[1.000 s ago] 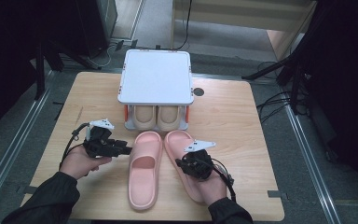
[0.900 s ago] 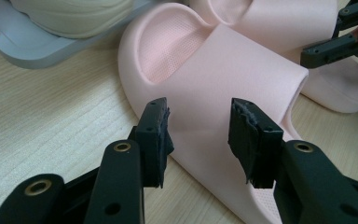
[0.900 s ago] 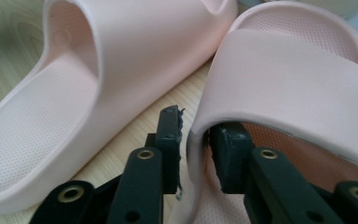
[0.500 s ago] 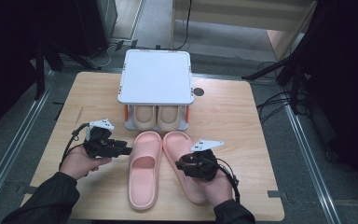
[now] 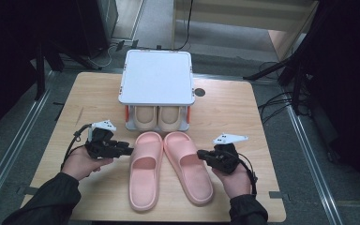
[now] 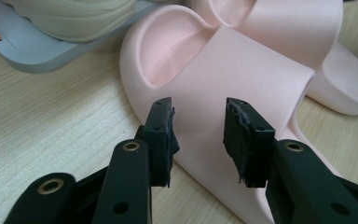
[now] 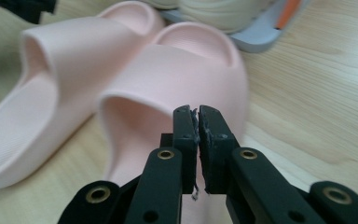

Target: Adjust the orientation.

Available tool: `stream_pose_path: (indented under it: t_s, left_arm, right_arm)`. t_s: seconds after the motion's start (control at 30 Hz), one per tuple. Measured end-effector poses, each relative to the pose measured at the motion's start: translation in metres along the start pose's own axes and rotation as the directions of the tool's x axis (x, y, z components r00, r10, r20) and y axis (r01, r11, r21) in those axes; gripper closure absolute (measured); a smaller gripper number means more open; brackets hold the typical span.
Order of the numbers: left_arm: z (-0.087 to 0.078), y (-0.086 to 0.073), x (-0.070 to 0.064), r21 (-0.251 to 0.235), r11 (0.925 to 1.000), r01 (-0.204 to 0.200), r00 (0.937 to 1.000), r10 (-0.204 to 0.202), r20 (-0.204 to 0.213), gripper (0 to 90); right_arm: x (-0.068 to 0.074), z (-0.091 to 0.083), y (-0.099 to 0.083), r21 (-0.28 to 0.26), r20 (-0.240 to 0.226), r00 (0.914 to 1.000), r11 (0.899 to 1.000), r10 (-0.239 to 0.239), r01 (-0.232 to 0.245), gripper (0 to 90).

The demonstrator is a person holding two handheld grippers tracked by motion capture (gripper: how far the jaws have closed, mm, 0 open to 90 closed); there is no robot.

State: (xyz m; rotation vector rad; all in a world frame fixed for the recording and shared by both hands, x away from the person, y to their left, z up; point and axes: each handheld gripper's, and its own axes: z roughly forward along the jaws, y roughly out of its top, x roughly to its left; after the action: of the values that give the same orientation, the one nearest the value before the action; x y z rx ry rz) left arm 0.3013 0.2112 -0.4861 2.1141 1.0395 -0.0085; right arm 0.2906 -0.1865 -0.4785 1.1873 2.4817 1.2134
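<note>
Two pink slides lay side by side near the front of the table (image 5: 243,103), toes pointing away from the person. The left slide (image 5: 145,168) and the right slide (image 5: 187,166) nearly touched at the toes. Just beyond them stood a small rack (image 5: 157,77) with a white top, and a cream pair (image 5: 158,116) sat tucked under it on a grey base.

The left gripper (image 5: 124,151) hovered just beside the outer edge of the left slide, its jaws parted. In the left gripper view they stood apart before the strap of that slide (image 6: 242,70) with nothing between them.

The right gripper (image 5: 201,155) was at the outer edge of the right slide. In its own view the jaws were pressed together (barely a sliver of gap), low in front of the strap (image 7: 168,70); nothing seemed pinched between them. Both hands rested close to the table.
</note>
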Motion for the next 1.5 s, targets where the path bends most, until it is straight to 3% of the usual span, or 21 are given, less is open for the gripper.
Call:
stream_pose_path:
  t_s: [0.13,0.27,0.5,0.6,0.9,1.17,1.33,1.5]
  left_arm:
    - [0.003,0.0,0.001,0.019,0.9998,0.009,0.9999,-0.009,0.004,62.7]
    - [0.003,0.0,0.001,0.022,0.9997,0.011,0.9999,-0.011,0.007,62.7]
    - [0.01,-0.001,-0.001,0.05,0.9987,-0.003,1.0,0.002,0.008,62.2]
    - [0.01,-0.001,-0.001,0.056,0.9984,-0.008,0.9999,0.007,0.013,62.2]
    - [0.011,-0.002,-0.002,0.065,0.9979,-0.002,0.9995,0.0,0.032,61.7]
    - [0.012,-0.002,-0.005,0.072,0.9972,-0.021,0.9987,0.018,0.048,62.3]
    - [0.011,-0.002,-0.005,0.073,0.9972,-0.014,0.9989,0.01,0.046,61.5]
    - [0.008,-0.001,-0.003,0.042,0.9991,-0.006,0.9991,0.004,0.043,59.1]
  right_arm:
    - [-0.015,0.005,-0.003,0.03,0.064,0.9973,0.999,0.036,-0.038,85.6]
    - [-0.022,0.015,-0.006,0.076,0.087,0.9948,0.995,0.053,-0.059,85.1]
    - [-0.018,0.026,-0.005,0.095,0.085,0.9963,0.995,0.018,-0.026,85.2]
    - [-0.017,0.026,-0.006,0.095,0.073,0.9966,0.994,0.04,-0.047,85.3]
    - [-0.007,0.03,-0.008,0.1,0.041,0.9985,0.994,0.036,-0.04,84.9]
    - [-0.001,0.035,-0.01,0.069,-0.007,0.9986,0.996,0.053,-0.052,85.0]
    - [-0.004,0.038,-0.01,0.049,-0.003,0.9989,0.998,0.047,-0.047,83.9]
    - [-0.006,0.037,-0.009,0.026,-0.001,0.9989,0.999,0.047,-0.047,80.3]
